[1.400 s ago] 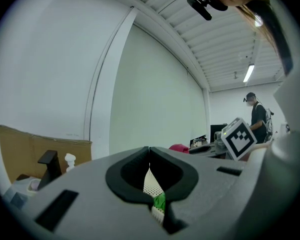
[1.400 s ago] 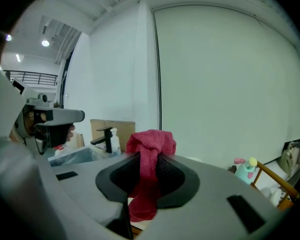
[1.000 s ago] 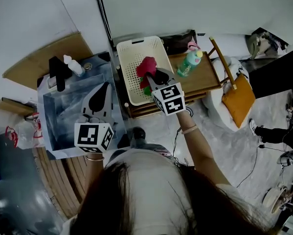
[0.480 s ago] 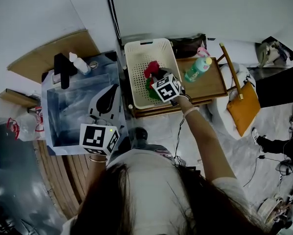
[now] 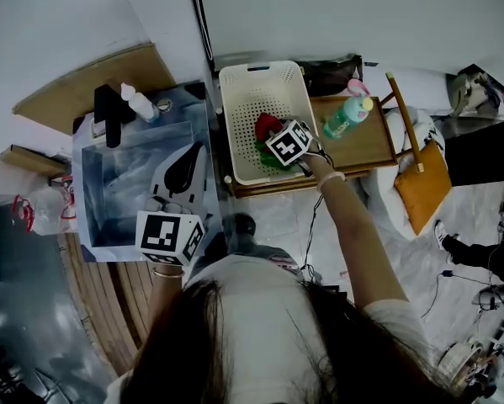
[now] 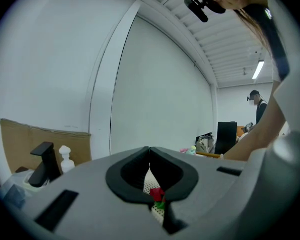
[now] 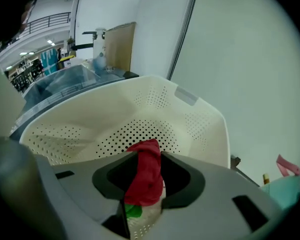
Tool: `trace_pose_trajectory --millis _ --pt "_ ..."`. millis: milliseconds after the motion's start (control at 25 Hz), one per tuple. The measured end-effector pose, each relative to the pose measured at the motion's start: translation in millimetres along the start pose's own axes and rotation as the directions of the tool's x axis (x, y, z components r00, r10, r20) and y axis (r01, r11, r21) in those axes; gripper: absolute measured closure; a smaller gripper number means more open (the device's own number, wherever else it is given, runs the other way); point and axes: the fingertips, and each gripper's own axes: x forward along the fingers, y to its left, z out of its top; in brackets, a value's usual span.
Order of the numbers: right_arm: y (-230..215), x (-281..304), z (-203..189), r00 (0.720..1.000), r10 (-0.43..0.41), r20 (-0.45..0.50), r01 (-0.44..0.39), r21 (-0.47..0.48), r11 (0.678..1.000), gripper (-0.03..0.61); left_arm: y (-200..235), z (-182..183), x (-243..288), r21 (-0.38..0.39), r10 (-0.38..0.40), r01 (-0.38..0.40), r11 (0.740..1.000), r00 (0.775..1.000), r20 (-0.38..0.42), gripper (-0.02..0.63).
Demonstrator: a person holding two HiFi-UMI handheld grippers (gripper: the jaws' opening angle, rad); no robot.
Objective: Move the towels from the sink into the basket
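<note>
The white perforated basket (image 5: 260,67) stands on a low wooden table to the right of the sink (image 5: 87,194). My right gripper (image 5: 272,134) reaches down into the basket (image 7: 190,119). Its jaws are opening, and the red towel (image 7: 147,174) stands between them, still touching both pads. A green towel (image 7: 132,210) lies under it on the basket floor. In the head view the red towel (image 5: 265,124) shows just past the marker cube. My left gripper (image 5: 184,168) hovers over the sink, shut and empty; its closed jaws (image 6: 149,156) point towards the basket. I see no towel in the sink.
A black faucet (image 5: 108,114) and a white soap bottle (image 5: 138,104) stand at the sink's far edge. A green bottle (image 5: 346,118) stands on the wooden table (image 5: 365,146) beside the basket. An orange bag (image 5: 420,183) hangs to the right. Cables lie on the floor.
My right gripper has gone lower into the basket with the red towel, and its arm has stretched out. The left gripper has stayed over the sink.
</note>
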Motion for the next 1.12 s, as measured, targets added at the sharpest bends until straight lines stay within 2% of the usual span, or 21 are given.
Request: trace_pose_trajectory --millis 160,400,600,800,1120 --pt "5 -10 7 0.999 0.018 0.041 -0.02 0.048 0.999 0.396 3 -3 1 -0.001 0.008 -0.008 1.0 1.0 -0.005 0.606" --pt "15 -42 24 0.99 0.022 0.139 -0.04 0.128 0.991 0.397 -1 0 -1 0.006 -0.004 0.004 1.0 1.0 0.005 0.606" --pt "20 -69 33 0.977 -0.012 0.212 -0.027 0.178 0.984 0.407 -9 3 -7 0.017 -0.027 0.026 0.999 1.0 0.014 0.606" --pt "25 -93 37 0.954 -0.068 0.292 -0.009 0.253 0.967 0.439 -18 6 -19 0.017 -0.046 0.046 0.999 0.999 0.026 0.606" --pt "40 -129 25 0.931 -0.15 0.332 0.022 0.36 0.933 0.506 -33 6 -44 0.028 -0.077 0.077 0.997 0.997 0.03 0.606"
